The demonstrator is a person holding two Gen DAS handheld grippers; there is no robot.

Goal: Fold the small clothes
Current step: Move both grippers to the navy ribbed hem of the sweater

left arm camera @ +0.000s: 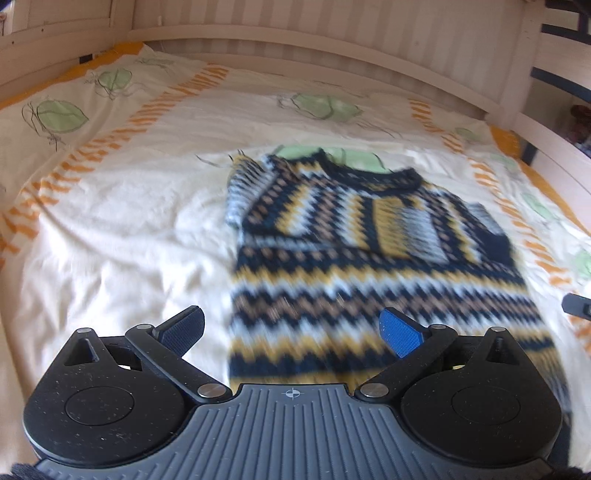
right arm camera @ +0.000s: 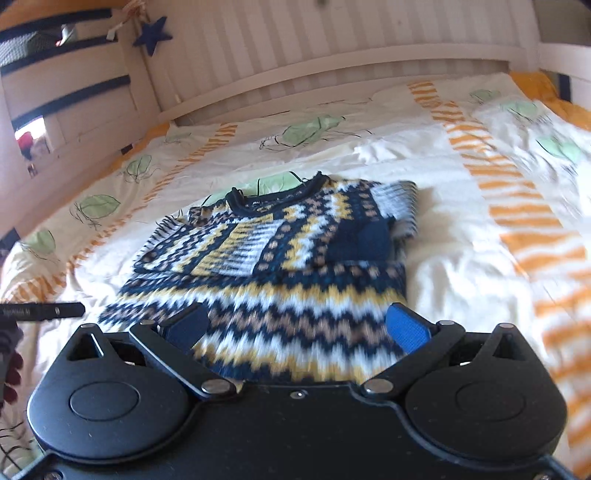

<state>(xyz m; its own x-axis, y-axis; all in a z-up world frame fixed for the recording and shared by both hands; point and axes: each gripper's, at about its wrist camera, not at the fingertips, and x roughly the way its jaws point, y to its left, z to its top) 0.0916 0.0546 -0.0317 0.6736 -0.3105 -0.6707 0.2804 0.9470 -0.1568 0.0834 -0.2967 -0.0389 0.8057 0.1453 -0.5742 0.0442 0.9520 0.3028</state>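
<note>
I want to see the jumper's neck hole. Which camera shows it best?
The right wrist view: the dark collar of the sweater shows as a nearly whole ring and fairly sharp. In the left wrist view the collar is blurrier and only its front curve reads clearly.

We see a sweater (left arm camera: 369,251) of thick knitted wool-like yarn, fuzzy and matt, with a ribbed collar (right arm camera: 273,201) of tighter knit. It lies on a sheet (left arm camera: 122,221) of soft, matt woven cloth, lightly creased, with printed leaves and orange bars. Behind it we see a headboard (left arm camera: 332,48) of painted wood, grooved in slats, with a dull satin finish. The left gripper (left arm camera: 291,328) looks like matt black plastic, finely speckled, with a ribbed grey base and shiny metal pins at the joints. Its pads (left arm camera: 400,332) are blue, finely textured rubber or the like. The right gripper (right arm camera: 299,326) shows the same matt plastic. A star (right arm camera: 153,35) looks like painted wood.
</note>
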